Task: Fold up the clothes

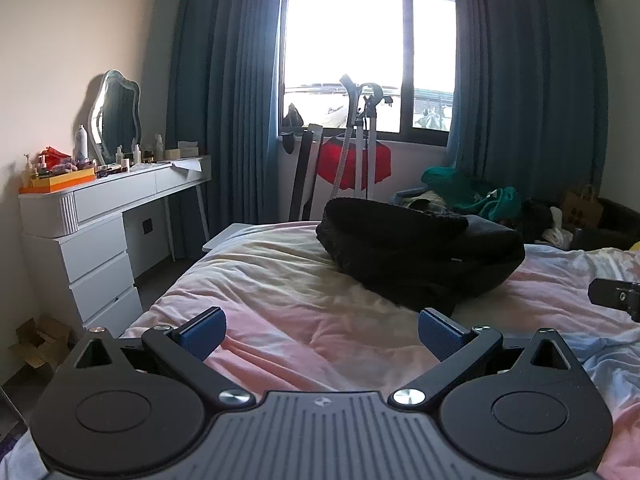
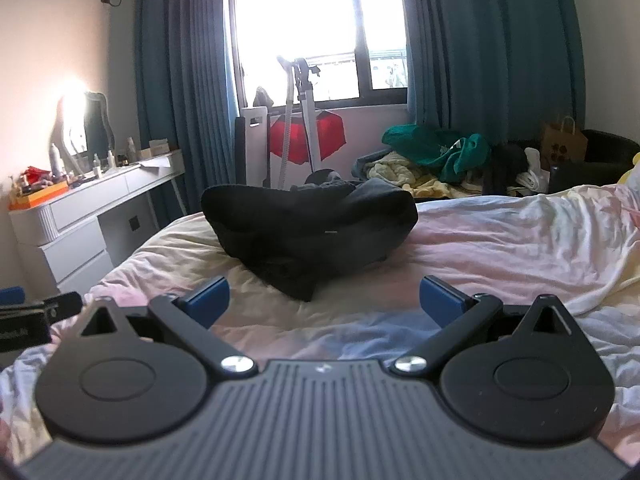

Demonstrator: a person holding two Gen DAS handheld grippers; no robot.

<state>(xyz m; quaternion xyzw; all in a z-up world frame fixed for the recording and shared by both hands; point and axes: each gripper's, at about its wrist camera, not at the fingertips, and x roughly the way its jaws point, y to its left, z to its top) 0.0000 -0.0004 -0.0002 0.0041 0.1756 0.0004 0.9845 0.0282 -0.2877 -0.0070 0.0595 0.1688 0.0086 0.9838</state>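
A heap of dark clothes (image 1: 416,248) lies bunched on the bed's pale pink and cream cover (image 1: 288,304), a short way ahead of both grippers. My left gripper (image 1: 322,334) hovers over the cover, open, nothing between its blue pads. In the right wrist view the same dark heap (image 2: 316,232) sits straight ahead on the bed cover (image 2: 500,248), and my right gripper (image 2: 325,302) is open and empty just short of the heap's near corner. Part of the right gripper shows at the left view's right edge (image 1: 616,298); part of the left gripper shows at the right view's left edge (image 2: 36,314).
A white dresser (image 1: 108,216) with a mirror and bottles stands left of the bed. Behind the bed are a window with teal curtains (image 1: 228,92), a garment steamer with a red garment (image 1: 354,160), and a chair piled with green and yellow clothes (image 2: 436,152). A paper bag (image 2: 562,142) stands far right.
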